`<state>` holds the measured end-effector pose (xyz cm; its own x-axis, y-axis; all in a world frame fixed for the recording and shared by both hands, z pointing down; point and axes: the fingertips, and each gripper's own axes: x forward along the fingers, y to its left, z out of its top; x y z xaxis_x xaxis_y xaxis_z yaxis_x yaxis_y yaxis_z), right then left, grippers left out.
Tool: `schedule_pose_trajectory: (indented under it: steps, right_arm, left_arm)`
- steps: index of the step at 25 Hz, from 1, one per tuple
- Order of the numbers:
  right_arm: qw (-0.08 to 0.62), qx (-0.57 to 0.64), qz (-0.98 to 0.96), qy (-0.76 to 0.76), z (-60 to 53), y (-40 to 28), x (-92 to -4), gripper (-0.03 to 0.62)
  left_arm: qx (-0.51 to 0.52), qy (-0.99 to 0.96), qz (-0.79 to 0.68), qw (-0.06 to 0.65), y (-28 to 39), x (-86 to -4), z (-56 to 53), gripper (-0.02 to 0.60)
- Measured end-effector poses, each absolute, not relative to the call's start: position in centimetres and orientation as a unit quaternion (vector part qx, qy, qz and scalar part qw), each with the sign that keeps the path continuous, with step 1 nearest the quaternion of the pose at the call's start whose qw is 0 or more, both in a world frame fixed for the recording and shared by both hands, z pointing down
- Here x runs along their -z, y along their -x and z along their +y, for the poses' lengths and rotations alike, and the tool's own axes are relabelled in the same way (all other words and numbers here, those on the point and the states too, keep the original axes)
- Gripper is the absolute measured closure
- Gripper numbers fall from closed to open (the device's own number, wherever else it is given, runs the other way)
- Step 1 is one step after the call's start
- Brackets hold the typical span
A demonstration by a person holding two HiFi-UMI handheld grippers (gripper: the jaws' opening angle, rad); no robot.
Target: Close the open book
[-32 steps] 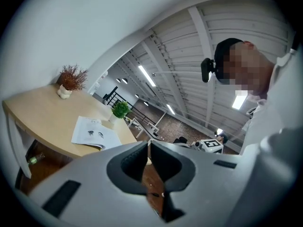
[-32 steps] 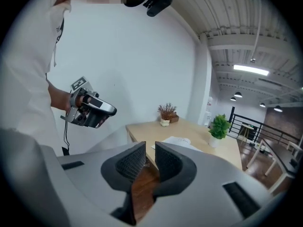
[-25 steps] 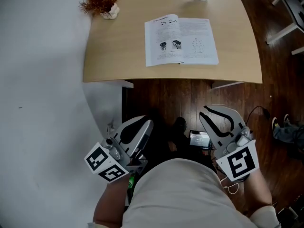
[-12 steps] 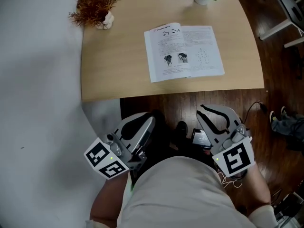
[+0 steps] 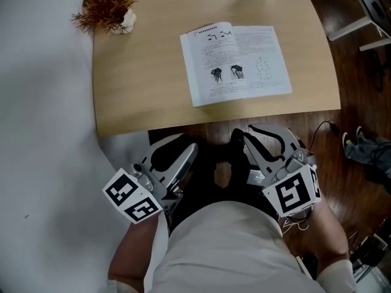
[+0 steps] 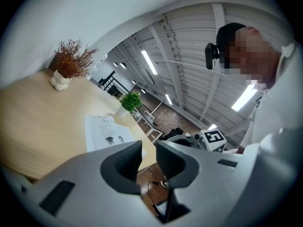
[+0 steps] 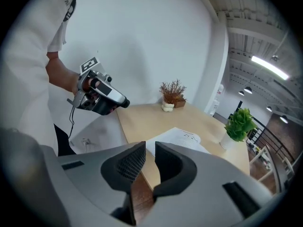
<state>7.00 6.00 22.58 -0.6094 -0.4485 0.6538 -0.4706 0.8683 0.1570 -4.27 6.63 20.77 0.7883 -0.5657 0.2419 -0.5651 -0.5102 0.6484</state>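
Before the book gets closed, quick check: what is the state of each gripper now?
Left gripper: open, empty; jaws have just been opening.
Right gripper: open only by a narrow gap, empty.

Bright, even light fills the head view: the pale wooden desk [image 5: 153,72] is sharp, the open white paper book [image 5: 235,63] on it shows clear print, and the dark wooden floor [image 5: 208,133] beneath the desk's near edge lies in shadow. Both gripper views bend strongly and go black at the corners. Long white ceiling strip lights [image 6: 149,63] above the desk glare.
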Motion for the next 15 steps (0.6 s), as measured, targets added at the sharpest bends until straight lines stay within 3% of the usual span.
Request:
schedule_pose_trajectory:
  steps: [15]
  right_arm:
    - [0.459,0.157,-0.871,-0.078,1.8,-1.3,-33.3,0.549]
  left_arm:
    - [-0.017,-0.842,-0.352,0.409,3.1,-28.4,5.0,0.517]
